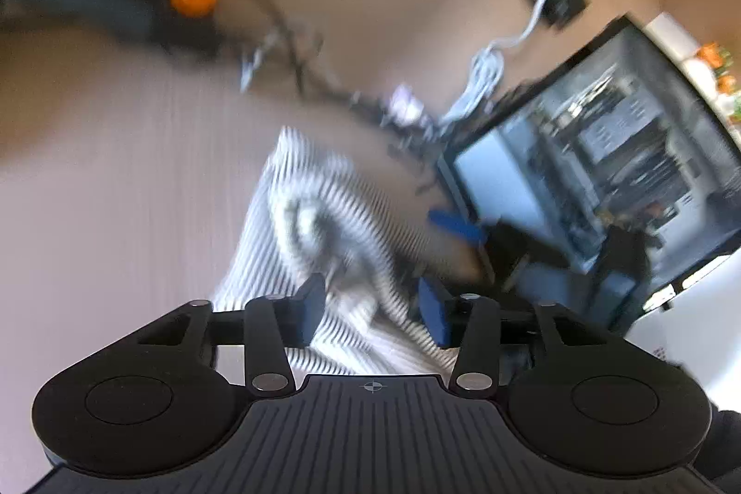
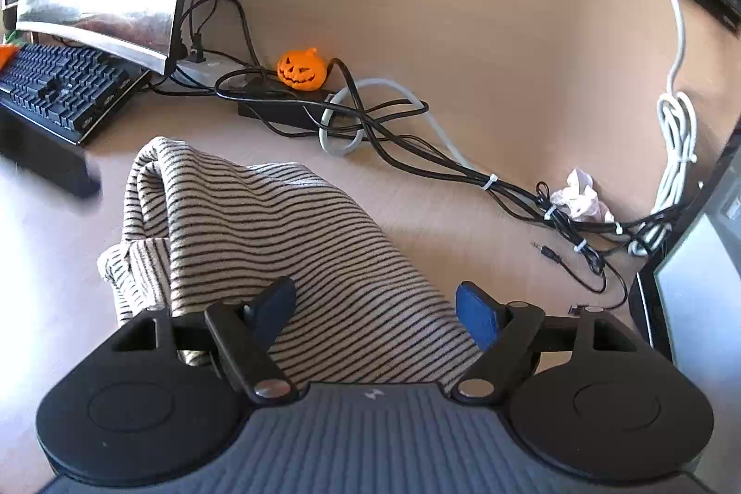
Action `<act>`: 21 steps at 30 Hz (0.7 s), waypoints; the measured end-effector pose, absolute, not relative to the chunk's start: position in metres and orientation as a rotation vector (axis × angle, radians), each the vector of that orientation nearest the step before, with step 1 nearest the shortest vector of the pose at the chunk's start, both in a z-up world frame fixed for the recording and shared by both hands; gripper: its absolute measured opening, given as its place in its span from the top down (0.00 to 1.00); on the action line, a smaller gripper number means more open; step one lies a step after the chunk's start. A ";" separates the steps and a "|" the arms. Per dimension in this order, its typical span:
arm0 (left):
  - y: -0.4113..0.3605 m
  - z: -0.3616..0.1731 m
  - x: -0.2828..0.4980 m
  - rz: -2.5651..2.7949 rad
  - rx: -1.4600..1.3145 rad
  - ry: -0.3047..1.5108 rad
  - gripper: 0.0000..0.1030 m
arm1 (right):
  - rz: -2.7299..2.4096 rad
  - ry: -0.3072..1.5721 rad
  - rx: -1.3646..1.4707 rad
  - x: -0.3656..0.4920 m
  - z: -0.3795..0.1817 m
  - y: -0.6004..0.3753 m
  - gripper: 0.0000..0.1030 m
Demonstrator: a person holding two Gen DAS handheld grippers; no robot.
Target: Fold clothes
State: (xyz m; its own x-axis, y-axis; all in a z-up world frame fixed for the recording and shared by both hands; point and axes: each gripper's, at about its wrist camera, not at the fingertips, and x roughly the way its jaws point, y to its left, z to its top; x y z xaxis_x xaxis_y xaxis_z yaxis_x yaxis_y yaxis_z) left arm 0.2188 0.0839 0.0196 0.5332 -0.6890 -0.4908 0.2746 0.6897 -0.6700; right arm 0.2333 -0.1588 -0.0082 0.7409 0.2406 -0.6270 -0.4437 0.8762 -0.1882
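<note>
Right up close to both cameras is the striped garment [image 2: 287, 234], bunched in a loose heap on the desk [image 2: 463, 31] with one end humped up and draped over itself, so not a neat fold as it lies. Right gripper [image 2: 377, 315] has its fingers spread wide with cloth running between them, not pinching it as far as I can see. Left gripper [image 1: 375, 311] looks the same: fingers apart over a rumpled bit, though that view is pretty blurry. My guess is both are lined up to grab an edge. Behind it sit a keyboard [image 2: 60, 86], a cable tangle [image 2: 370, 123], and a little orange pumpkin [image 2: 300, 70].
</note>
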 end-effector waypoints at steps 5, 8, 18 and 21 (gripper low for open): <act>0.067 0.039 0.245 -0.659 -0.621 0.761 0.28 | 0.374 0.624 -0.295 0.233 -0.017 -0.165 0.23; 0.046 0.011 0.269 -0.611 -0.634 0.885 0.29 | 0.368 0.625 -0.280 0.231 -0.021 -0.173 0.14; 0.056 0.011 0.241 -0.574 -0.670 0.911 0.15 | 0.426 0.609 -0.175 0.243 0.006 -0.208 0.05; 0.052 0.006 0.236 -0.575 -0.690 0.936 0.14 | 0.308 0.560 -0.177 0.260 0.015 -0.220 0.04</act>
State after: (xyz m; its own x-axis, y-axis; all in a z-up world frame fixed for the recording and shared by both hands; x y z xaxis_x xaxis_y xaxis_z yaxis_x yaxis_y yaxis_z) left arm 0.2363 0.0522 0.0057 0.4768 -0.7072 -0.5221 0.1470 0.6497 -0.7458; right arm 0.2599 -0.2203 0.0149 0.8032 0.2387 -0.5458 -0.3340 0.9391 -0.0808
